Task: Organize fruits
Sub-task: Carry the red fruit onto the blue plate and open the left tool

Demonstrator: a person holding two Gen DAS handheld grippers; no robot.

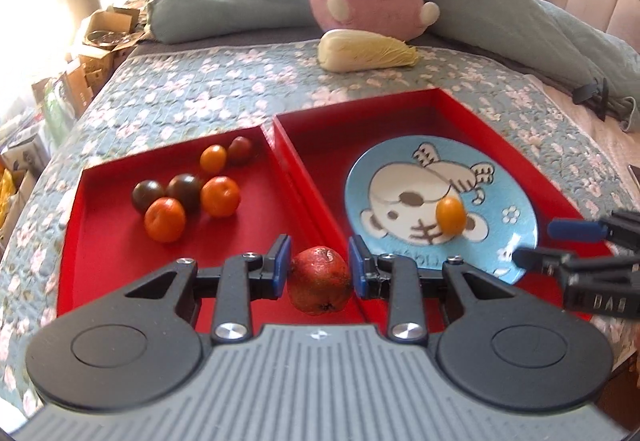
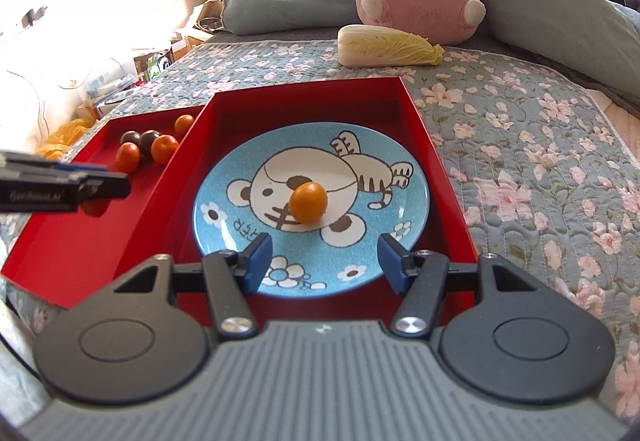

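**A:** So, nearest first: a red fruit (image 1: 319,281) is pinched in the left gripper (image 1: 318,270), carried over the wall between the two red trays. The right gripper (image 2: 325,261) is held wide with nothing in it, low over the near rim of the blue plate (image 2: 416,181).

**B:** How much is sorted?

**A:** Barely started, by the look of it. One orange fruit (image 2: 308,202) is parked on the plate in the right tray (image 2: 436,153); six more are clustered in the left tray (image 1: 104,241).

**B:** Room to move?

**A:** Plenty is left open on the plate. The tray walls need clearing, though. A cabbage (image 1: 366,51) is seen well beyond.
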